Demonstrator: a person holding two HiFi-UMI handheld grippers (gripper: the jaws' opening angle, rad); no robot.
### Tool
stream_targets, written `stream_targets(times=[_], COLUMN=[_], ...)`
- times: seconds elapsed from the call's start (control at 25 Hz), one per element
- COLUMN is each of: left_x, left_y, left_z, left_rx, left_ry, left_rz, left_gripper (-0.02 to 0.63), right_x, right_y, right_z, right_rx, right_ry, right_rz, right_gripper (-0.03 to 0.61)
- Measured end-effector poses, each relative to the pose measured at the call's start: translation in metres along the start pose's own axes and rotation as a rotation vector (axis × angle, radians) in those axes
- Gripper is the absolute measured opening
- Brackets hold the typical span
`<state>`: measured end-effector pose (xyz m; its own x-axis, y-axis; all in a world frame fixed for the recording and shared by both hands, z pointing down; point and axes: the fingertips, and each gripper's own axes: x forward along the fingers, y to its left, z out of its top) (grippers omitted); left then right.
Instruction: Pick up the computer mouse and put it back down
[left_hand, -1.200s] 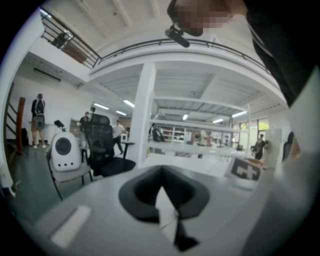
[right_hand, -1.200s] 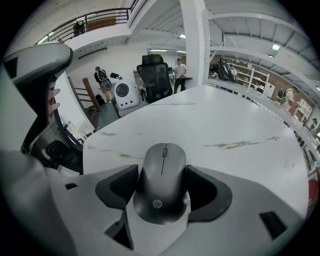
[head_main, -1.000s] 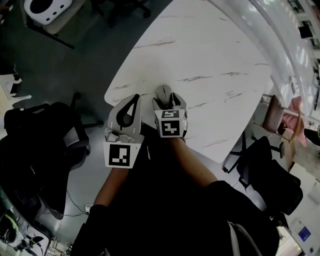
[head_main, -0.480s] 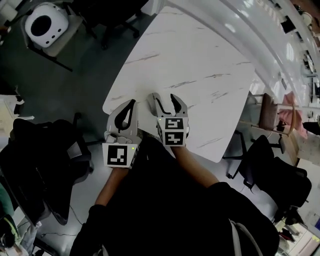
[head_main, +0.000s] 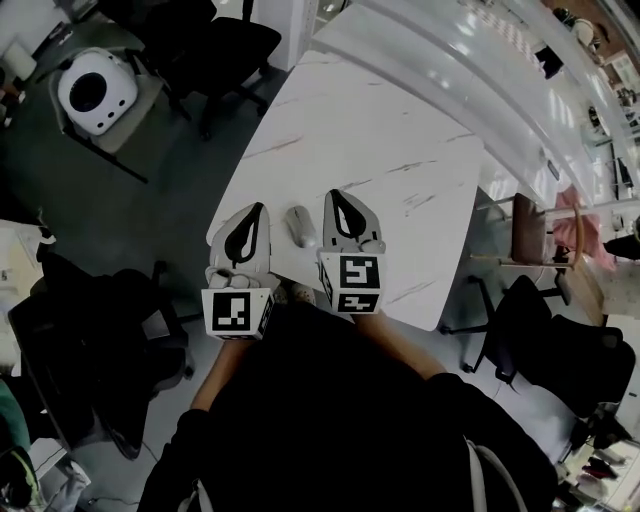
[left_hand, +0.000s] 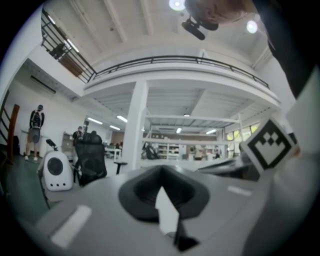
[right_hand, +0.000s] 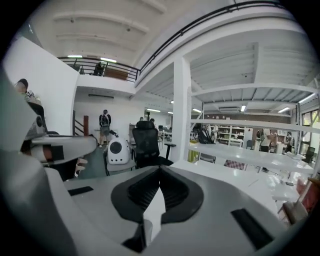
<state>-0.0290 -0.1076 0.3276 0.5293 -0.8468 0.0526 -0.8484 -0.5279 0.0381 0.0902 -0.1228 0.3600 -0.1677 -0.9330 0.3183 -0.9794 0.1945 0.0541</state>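
A white marbled table (head_main: 380, 130) is seen from above, set over a dark floor (head_main: 170, 180). A white domed carrier (head_main: 97, 92) is placed on a seat at the table's 10 o'clock. One black office chair (head_main: 215, 45) is stood at 11 o'clock and another black chair (head_main: 555, 345) at 4 o'clock. A long white curved counter (head_main: 500, 70) is run past the table's far side at 1 o'clock.

The computer mouse (head_main: 298, 226) is laid flat on the table, touched by neither tool. The left gripper (head_main: 257, 210) is held at the mouse's 9 o'clock with its jaws pressed together and nothing between them. The right gripper (head_main: 338, 198) is held at the mouse's 3 o'clock.

A second earlier the right gripper's jaws were spread around the mouse at the table's near edge. Those jaws have just been closing and are now clenched on nothing, and the mouse is left lying between the two grippers.

The table's near edge is found just at the mouse's 6 o'clock, and the rounded corner is met at 8 o'clock, under the left gripper. Bare tabletop is left open from the mouse towards 12 and 1 o'clock, as far as the counter.
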Motion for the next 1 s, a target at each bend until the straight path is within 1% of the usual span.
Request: stream_targets(times=[0.2,0.36,0.52,0.72,1.0], left_x=[-0.006,-0.011,-0.012,-0.014,-0.015], left_y=[-0.001,-0.002,-0.002,0.001,0.0], left_z=[0.033,0.054,0.064,0.057,0.057], left_rx=[0.013,0.032,0.041,0.028,0.023], left_ry=[-0.06,-0.093,-0.111,-0.093,-0.095], left_rz=[0.017,0.03,0.033,0.031,0.019], left_gripper=[0.008,0.008,0.008,0.008,0.008], right_x=[-0.025,-0.04,-0.043,-0.044,-0.045], right_y=[0.004,0.005,0.007,0.012,0.016], right_z=[0.052,0.071,0.075,0.074,0.073], right_rx=[-0.023,-0.039,-0.056,-0.041,-0.029], right_ry=[-0.144,-0.205,-0.22,-0.231,-0.227], right_rz=[0.022,0.03,0.032,0.048,0.051], right_gripper=[0.02,0.02,0.018,0.018,0.018])
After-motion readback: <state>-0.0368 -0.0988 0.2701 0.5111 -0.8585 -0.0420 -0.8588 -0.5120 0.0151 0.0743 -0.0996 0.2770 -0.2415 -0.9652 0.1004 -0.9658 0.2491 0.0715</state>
